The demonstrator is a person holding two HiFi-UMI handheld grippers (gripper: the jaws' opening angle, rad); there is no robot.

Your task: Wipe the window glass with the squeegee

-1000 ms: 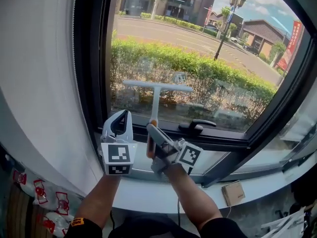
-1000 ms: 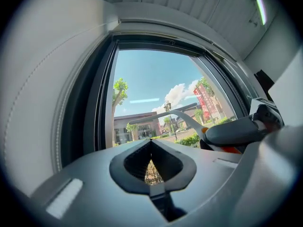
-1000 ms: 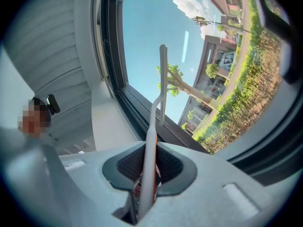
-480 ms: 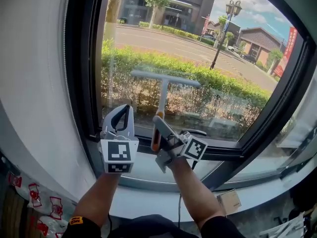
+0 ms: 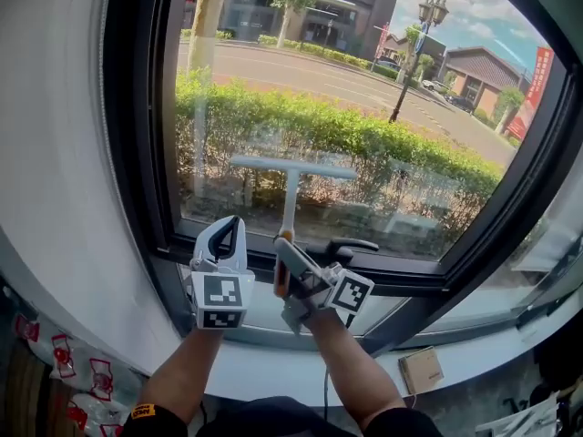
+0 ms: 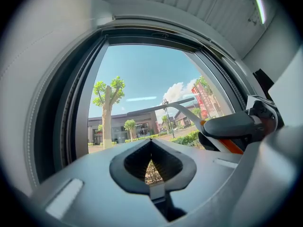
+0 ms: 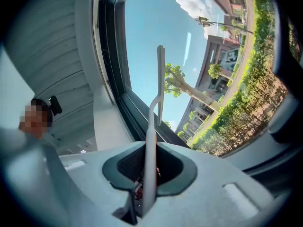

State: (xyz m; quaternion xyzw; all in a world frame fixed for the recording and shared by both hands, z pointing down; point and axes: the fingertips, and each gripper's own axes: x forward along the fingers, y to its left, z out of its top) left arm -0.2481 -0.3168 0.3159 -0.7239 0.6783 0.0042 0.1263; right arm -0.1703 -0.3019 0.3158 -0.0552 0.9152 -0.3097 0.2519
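Clamping the squeegee (image 5: 291,169) by its handle, the right hand-held gripper (image 5: 286,264) held the blade low on the window glass (image 5: 383,80). The left hand-held gripper (image 5: 224,240) hung closed and empty. Wiping seemed underway, with the upper pane likely left.

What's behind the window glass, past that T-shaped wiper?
Behind the window glass: a green hedge, then a road, a street lamp and buildings. The squeegee's bar hides a thin strip of hedge.

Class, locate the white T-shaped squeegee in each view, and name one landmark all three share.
Head view: white T-shaped squeegee, centre, blade level.
Left gripper view: squeegee, right of centre, blade slanting.
Right gripper view: squeegee, centre, rising from the bottom.
Shared landmark: pale-trunked tree.
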